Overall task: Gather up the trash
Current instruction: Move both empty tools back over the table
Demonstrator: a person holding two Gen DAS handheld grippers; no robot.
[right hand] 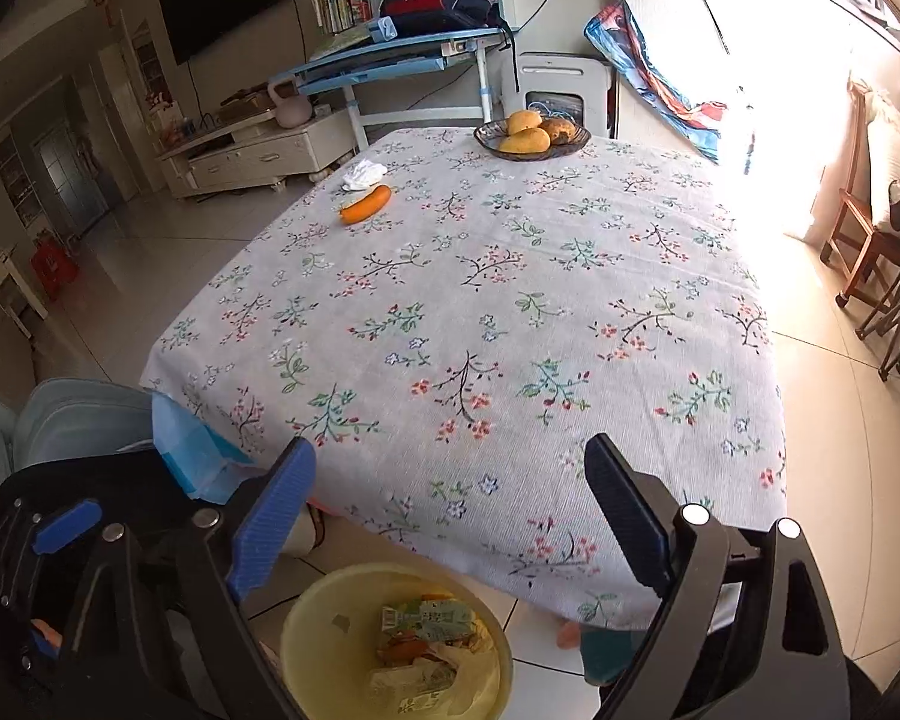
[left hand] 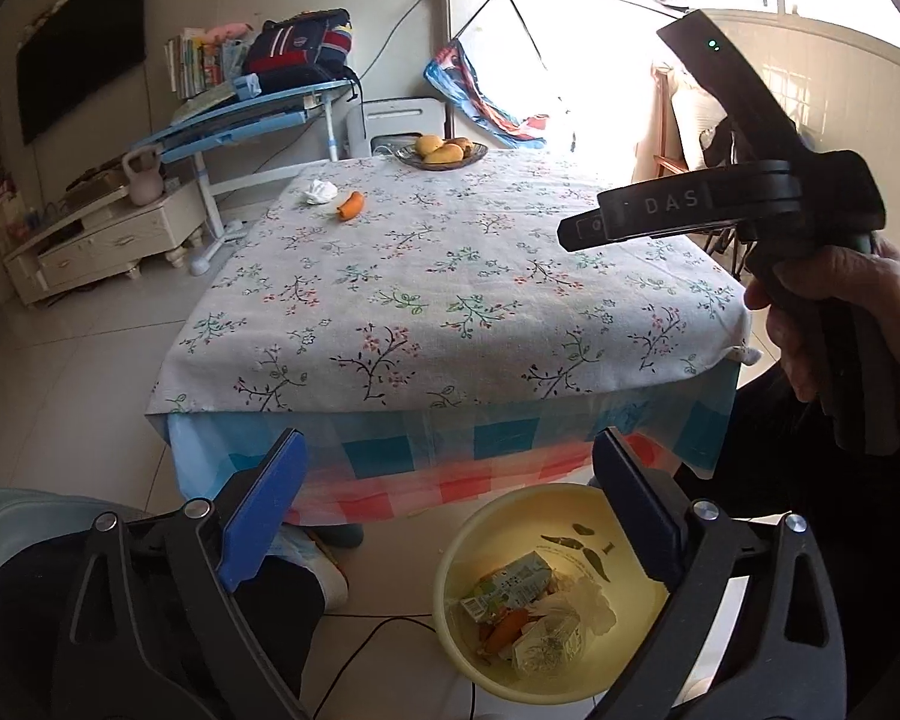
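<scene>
A yellow bin (left hand: 510, 516) stands on the floor at the table's near edge. In it lie a green carton (left hand: 510, 585), an orange scrap and crumpled wrappers. My left gripper (left hand: 450, 456) hangs open above the bin with nothing between its blue pads. My right gripper (right hand: 450, 456) is open and empty over the table's near edge, with the bin (right hand: 330, 630) below it. On the far left of the floral tablecloth (right hand: 480, 300) lie an orange carrot-like piece (right hand: 364, 204) and a crumpled white tissue (right hand: 363, 173). The left wrist view shows the same piece (left hand: 351, 205) and tissue (left hand: 320, 191).
A glass bowl of mangoes (right hand: 531, 132) sits at the table's far edge. A person's hand (left hand: 840, 312) holds the right gripper's handle. A leg in dark trousers (left hand: 150, 600) is at lower left. A blue desk (right hand: 390, 60) and a TV cabinet (right hand: 258, 150) stand behind; a wooden chair (right hand: 858, 228) is at right.
</scene>
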